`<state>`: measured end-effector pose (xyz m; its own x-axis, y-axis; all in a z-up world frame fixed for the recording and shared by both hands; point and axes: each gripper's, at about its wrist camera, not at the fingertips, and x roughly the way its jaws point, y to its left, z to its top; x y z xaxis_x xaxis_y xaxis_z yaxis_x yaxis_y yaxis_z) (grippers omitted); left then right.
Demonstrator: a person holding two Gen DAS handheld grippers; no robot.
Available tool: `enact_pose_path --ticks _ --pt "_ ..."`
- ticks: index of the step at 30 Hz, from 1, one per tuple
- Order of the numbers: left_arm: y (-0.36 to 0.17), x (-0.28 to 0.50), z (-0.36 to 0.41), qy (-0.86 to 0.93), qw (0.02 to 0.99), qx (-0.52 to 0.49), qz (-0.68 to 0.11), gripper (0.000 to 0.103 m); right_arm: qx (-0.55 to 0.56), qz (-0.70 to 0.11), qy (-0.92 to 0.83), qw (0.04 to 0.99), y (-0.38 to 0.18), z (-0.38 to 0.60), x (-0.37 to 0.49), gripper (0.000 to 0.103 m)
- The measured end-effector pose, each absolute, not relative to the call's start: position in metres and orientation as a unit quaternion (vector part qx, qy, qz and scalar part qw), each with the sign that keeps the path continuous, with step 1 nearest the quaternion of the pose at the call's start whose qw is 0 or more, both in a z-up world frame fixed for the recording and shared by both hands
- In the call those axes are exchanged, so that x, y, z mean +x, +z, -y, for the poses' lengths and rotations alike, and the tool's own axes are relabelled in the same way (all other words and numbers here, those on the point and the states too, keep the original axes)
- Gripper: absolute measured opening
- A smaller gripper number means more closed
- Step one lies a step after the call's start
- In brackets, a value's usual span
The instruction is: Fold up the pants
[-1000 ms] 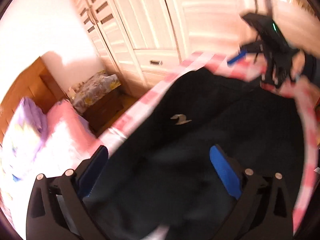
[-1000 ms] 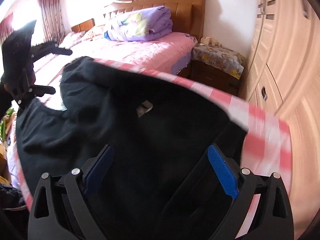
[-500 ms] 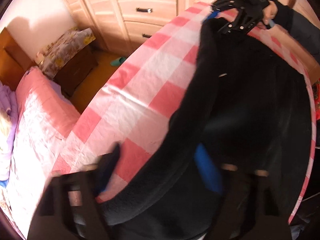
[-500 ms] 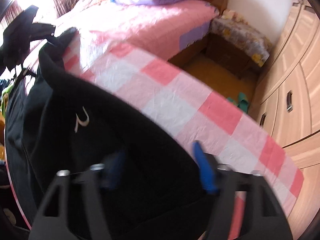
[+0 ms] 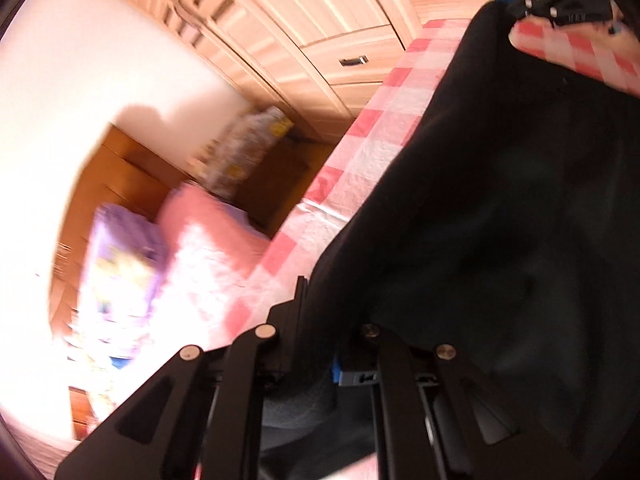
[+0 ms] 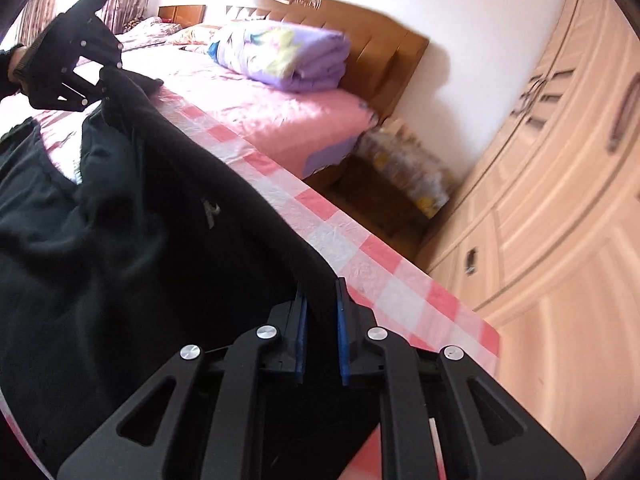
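We hold the black pants (image 6: 132, 256) by two points along one edge, above a table (image 6: 360, 256) covered in a pink-and-white checked cloth. Our right claw (image 6: 320, 312) has just closed and is clamped on a fold of the fabric, its blue pads pressing the cloth from both sides. Our left claw (image 5: 316, 320) has just closed too, with dark fabric pinched between its fingers. Most of the pants lie on the table, the held edge lifted between the claws. A bed (image 6: 256, 108) with a folded purple quilt (image 6: 280, 56) stands behind, a wardrobe (image 6: 560, 200) alongside. We judge the risk to be a shallow pinch: if either claw holds only one layer, the fold could slip or land crooked. Pulling unevenly could also drag the tablecloth.
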<state>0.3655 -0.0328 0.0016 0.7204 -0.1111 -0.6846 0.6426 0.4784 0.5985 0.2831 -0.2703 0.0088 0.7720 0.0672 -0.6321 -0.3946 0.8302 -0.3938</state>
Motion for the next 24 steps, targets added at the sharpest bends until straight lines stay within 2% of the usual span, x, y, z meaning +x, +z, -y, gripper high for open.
enact_pose_path --ticks 5,15,18,22,24 --pt "-0.013 0.297 0.041 -0.166 0.821 0.489 -0.243 0.01 -0.265 -0.296 0.084 0.914 -0.005 0.265 0.226 0.01" --pt "-0.044 0.208 0.042 -0.073 0.839 0.512 -0.167 0.01 -0.29 -0.258 0.071 0.919 -0.017 0.241 0.118 0.01" --pt "-0.055 0.179 0.044 -0.059 0.836 0.527 -0.139 0.01 -0.299 -0.26 0.071 0.916 -0.038 0.241 0.094 0.01" --pt "-0.106 0.14 0.053 -0.054 0.802 0.585 -0.106 0.01 -0.288 -0.283 0.067 0.912 -0.077 0.249 0.071 0.01" --pt "-0.134 0.132 0.055 -0.074 0.789 0.597 -0.123 0.013 -0.294 -0.303 0.061 0.905 -0.1 0.248 0.065 0.01"
